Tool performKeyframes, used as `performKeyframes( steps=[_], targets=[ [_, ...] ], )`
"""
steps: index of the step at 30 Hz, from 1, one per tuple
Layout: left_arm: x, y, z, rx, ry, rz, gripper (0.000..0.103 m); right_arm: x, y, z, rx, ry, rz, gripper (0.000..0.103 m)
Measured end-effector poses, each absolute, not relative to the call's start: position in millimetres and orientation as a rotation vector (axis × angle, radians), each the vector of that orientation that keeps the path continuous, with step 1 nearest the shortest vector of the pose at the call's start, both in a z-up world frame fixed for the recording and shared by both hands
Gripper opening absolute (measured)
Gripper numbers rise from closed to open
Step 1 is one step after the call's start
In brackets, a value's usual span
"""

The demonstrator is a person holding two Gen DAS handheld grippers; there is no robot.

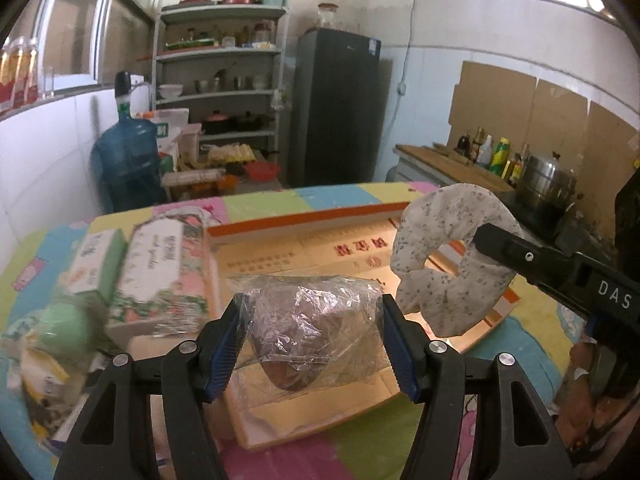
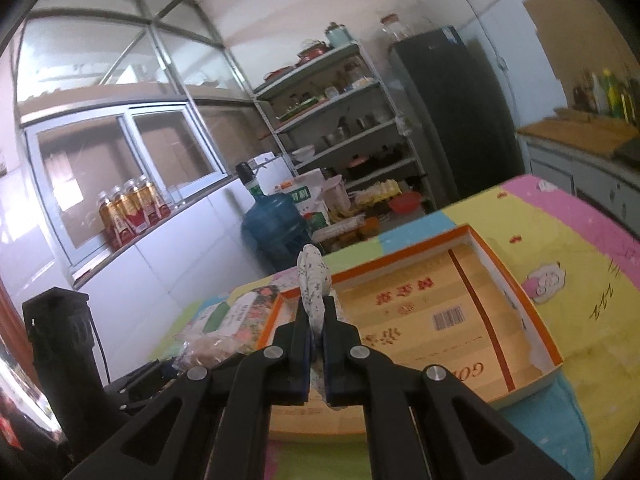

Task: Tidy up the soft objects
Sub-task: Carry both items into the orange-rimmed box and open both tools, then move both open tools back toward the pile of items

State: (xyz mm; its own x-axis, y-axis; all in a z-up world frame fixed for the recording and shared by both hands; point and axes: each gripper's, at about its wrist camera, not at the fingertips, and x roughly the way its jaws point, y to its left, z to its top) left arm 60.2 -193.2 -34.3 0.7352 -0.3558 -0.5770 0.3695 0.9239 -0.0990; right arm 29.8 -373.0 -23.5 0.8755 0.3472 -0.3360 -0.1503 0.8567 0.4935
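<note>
We hold both items above the box: our left tool grips a plastic-wrapped bundle between half-spread fingers, our right tool pinches the floral ring nearly closed. We should lower each well inside the box walls before letting go, apart from each other.

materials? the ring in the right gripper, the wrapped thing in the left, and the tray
Ring: likely stuffed cotton fabric, matte, small floral print, puckered folds. Wrapped bundle: clear glossy plastic film, crinkled with glare; the dark contents are unclear. Tray: looks like printed cardboard, orange-edged thin walls, barcode on its floor.
</note>
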Motion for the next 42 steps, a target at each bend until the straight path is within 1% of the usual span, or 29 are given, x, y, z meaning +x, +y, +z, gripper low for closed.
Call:
performKeyframes(
  steps=[11,18,25,28,29,31,33,34,35,36,37,38,42],
  targets=[
    [92.9,-224.2,-60.9,0.038,0.700,-0.367,0.066,54.8,-412.7,-61.9,0.558,0.517,0.252,0.004],
    [109.4,-228.9,-74.0,0.021,0.735,-0.358,0.066,59.8,-424.8,-72.5,0.541,0.548,0.208,0.006],
    [130.6,-231.1,-87.4,0.008,0.821,-0.362,0.068,64.4,-434.1,-79.5,0.526,0.567,0.158,0.006],
    [134.0,-233.9,-91.6,0.010,0.845,-0.362,0.070,66.1,-434.7,-81.0,0.513,0.584,0.138,0.007],
    [133.4,-233.7,-92.1,0.011,0.846,-0.361,0.072,67.1,-434.1,-81.8,0.504,0.595,0.126,0.010],
    [131.3,-235.3,-92.6,0.013,0.844,-0.364,0.074,67.3,-432.6,-81.7,0.488,0.598,0.115,0.012],
    [129.7,-236.3,-92.1,0.019,0.839,-0.366,0.075,66.3,-430.3,-79.0,0.464,0.593,0.096,0.022],
    [128.3,-236.4,-91.2,0.020,0.833,-0.369,0.076,65.3,-429.4,-77.4,0.455,0.587,0.092,0.036],
    [126.9,-236.9,-89.9,0.023,0.827,-0.368,0.076,64.0,-428.3,-75.3,0.449,0.577,0.099,0.043],
    [124.8,-236.7,-88.1,0.024,0.820,-0.365,0.077,62.4,-427.0,-73.1,0.447,0.571,0.104,0.048],
    [122.6,-235.4,-85.7,0.022,0.809,-0.365,0.077,60.9,-425.3,-70.7,0.435,0.565,0.096,0.061],
    [120.4,-234.0,-82.8,0.020,0.798,-0.367,0.077,59.7,-424.3,-69.1,0.424,0.559,0.090,0.068],
    [110.9,-228.6,-70.8,0.015,0.765,-0.373,0.077,53.9,-422.7,-61.4,0.414,0.535,0.089,0.069]
  ],
)
